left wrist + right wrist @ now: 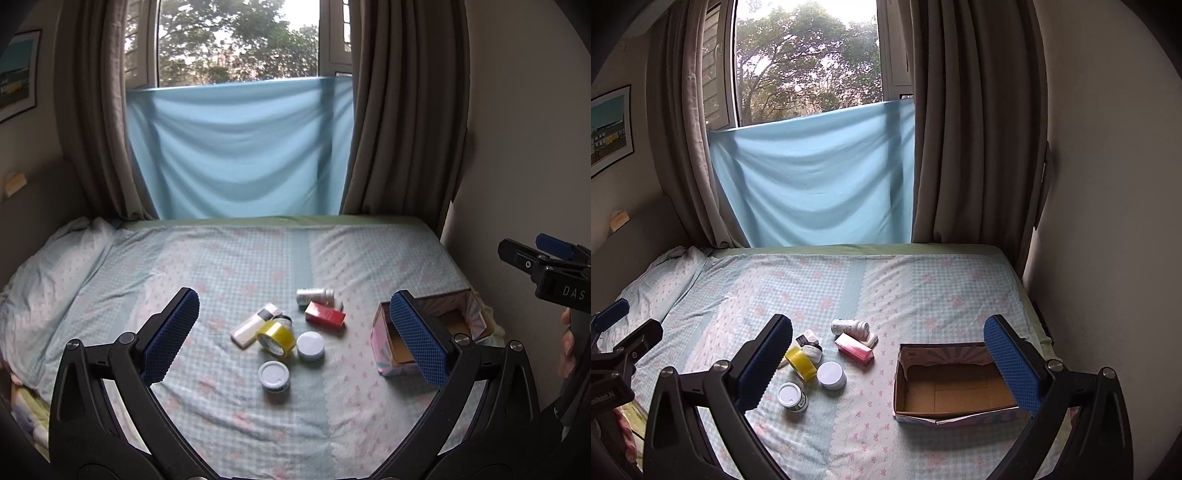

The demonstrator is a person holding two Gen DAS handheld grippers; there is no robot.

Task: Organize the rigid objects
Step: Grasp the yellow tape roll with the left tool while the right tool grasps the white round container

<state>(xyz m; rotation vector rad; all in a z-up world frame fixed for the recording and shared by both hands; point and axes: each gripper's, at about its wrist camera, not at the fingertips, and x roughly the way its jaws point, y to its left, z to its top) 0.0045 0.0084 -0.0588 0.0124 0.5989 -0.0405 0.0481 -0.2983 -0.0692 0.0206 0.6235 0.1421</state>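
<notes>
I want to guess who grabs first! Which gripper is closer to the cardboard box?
Probably the right gripper: the cardboard box sits straight ahead of it. The left gripper faces the pile beside it.

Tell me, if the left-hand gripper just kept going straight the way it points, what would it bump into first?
Probably the small cluster on the bed: the left gripper, open and empty, frames the yellow tape roll and two white-lidded jars. Depth is unclear, so which comes first is uncertain.

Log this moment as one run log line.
left gripper: open, empty | right gripper: open, empty | box: empty | items: clustered on bed, outside box
</notes>
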